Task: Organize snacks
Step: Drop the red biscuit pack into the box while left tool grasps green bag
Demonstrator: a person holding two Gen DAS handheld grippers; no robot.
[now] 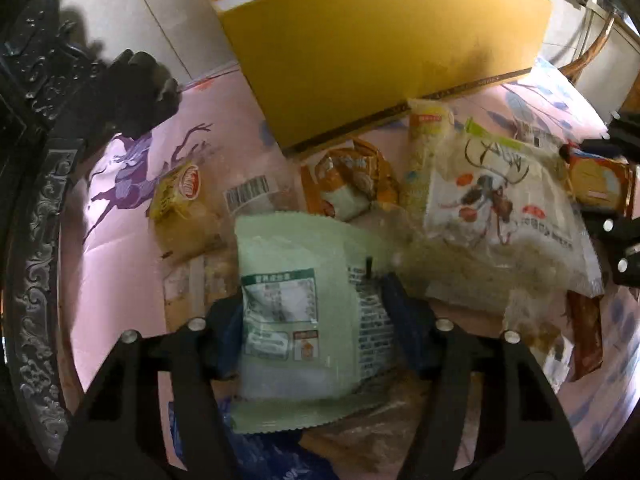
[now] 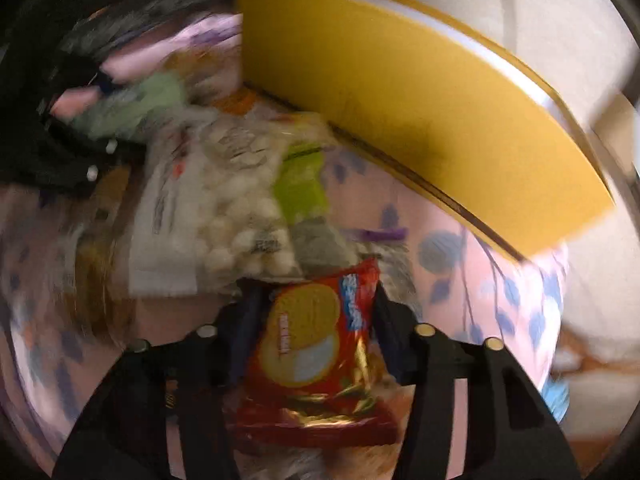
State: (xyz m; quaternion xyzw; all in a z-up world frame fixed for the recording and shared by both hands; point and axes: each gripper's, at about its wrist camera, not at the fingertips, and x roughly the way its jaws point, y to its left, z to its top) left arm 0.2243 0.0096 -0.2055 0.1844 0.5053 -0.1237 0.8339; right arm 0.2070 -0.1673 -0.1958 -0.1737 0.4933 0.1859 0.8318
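Two grippers, one snack packet each, over a pink flowered cloth

The left gripper (image 1: 312,312) has its two jaws closed on one pale green packet (image 1: 292,312); the right gripper (image 2: 312,316) grips one red biscuit packet (image 2: 316,344) between its two jaws. One yellow box (image 1: 380,52) stands at twelve o'clock in the left view. Between box and green packet lie one orange packet (image 1: 352,180), one clear bag with a deer drawing (image 1: 500,208) at two o'clock, and one yellow-labelled bun packet (image 1: 184,204) at ten o'clock. The cloth (image 1: 120,260) lies under all
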